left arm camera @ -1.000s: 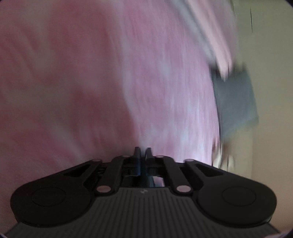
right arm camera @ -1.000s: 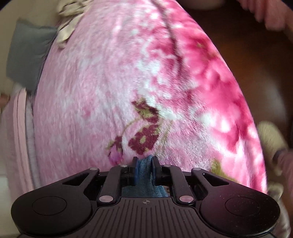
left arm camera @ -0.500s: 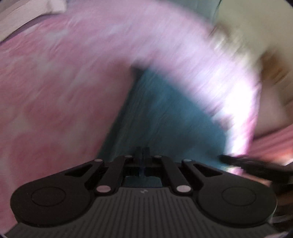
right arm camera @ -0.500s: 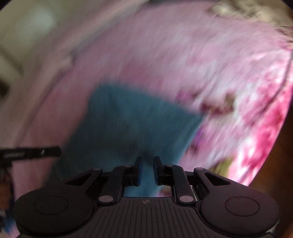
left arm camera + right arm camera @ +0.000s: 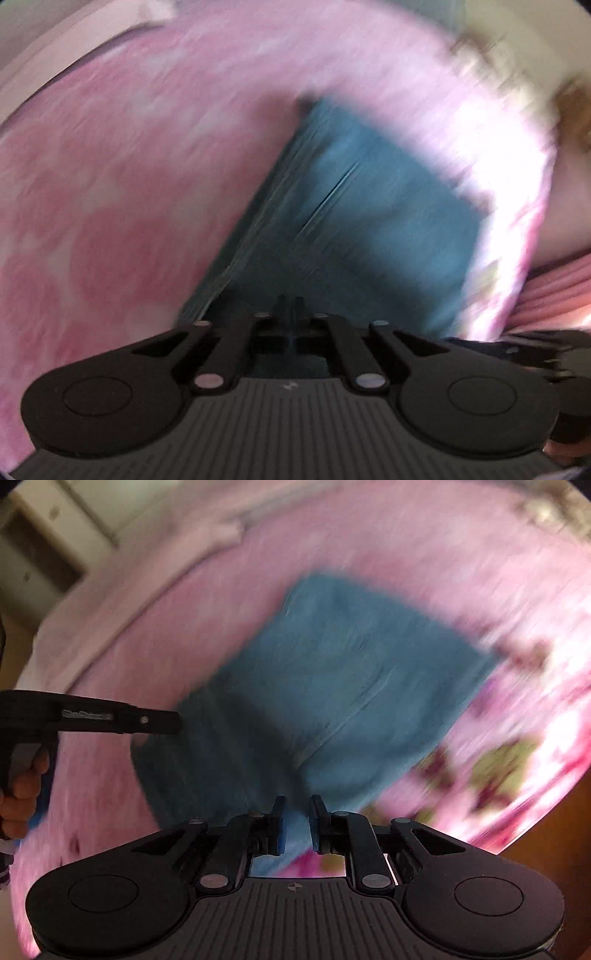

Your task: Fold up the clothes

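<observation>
Soft teal cloth (image 5: 332, 672) on a fluffy pink floral blanket (image 5: 517, 635); matt black plastic grippers.

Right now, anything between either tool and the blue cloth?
Nothing visible. The left tool is shut on an edge of the blue cloth, and cloth sits between the right tool's pads too. The rest lies on the pink blanket, nothing on top. Frames are blurred.
</observation>
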A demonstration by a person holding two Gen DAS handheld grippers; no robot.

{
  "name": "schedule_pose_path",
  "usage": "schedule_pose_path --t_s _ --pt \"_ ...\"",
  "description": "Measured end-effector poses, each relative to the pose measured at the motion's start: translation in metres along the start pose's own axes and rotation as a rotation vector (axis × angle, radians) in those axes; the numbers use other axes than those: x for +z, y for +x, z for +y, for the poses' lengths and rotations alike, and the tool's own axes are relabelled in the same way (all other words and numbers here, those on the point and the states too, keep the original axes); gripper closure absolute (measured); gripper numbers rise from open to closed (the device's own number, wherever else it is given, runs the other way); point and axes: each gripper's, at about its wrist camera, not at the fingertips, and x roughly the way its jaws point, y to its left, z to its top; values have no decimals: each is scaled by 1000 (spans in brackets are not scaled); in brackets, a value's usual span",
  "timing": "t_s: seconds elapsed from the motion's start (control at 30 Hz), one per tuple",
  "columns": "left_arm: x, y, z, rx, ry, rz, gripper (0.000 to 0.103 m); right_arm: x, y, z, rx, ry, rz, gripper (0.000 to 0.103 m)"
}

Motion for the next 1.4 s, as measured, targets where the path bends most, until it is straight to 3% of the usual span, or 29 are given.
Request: schedule_pose_path --t_s 0.07,0.17,0.27,0.37,0.47,0.6,0.7,0.77,0.8,0.87,0.9,1.07,1.2,1.4 --pt "-7 6 0 22 -49 -11 100 -2 13 2 -18 -38 8 88" --pt "-7 -24 -12 60 -77 -77 102 1 -7 3 -10 -33 -8 88" --pt "-19 -45 -15 32 -155 -97 102 -10 -30 8 37 -43 -42 87" --pt "-37 -26 -17 57 -200 -29 102 -21 -6 18 37 -79 14 87" --pt "-51 -1 -9 67 -306 -1 101 -22 31 19 -34 -126 93 88" --pt "-52 -20 -9 85 -345 -17 101 -20 20 5 1 -44 63 87" --pt "-59 -32 -6 121 -374 33 99 -30 8 -3 -2 3 88 87" --pt "-65 -33 -3 135 -397 71 91 -35 9 -5 -22 29 126 87" --pt "-67 -33 -3 146 -404 92 80 -38 9 -5 -33 40 145 82" --pt "-71 -33 -6 159 -402 123 76 -42 3 0 -64 57 143 50" --pt "-72 -34 -8 155 -390 134 75 -43 0 2 -79 68 133 28" --pt "-70 -58 -16 100 -341 141 72 -39 -32 14 -99 120 81 26" --pt "-65 -94 -17 76 -300 95 64 -28 -59 31 -116 143 53 26" --pt "-59 -136 -10 64 -253 17 61 -21 -88 58 -161 128 74 26"
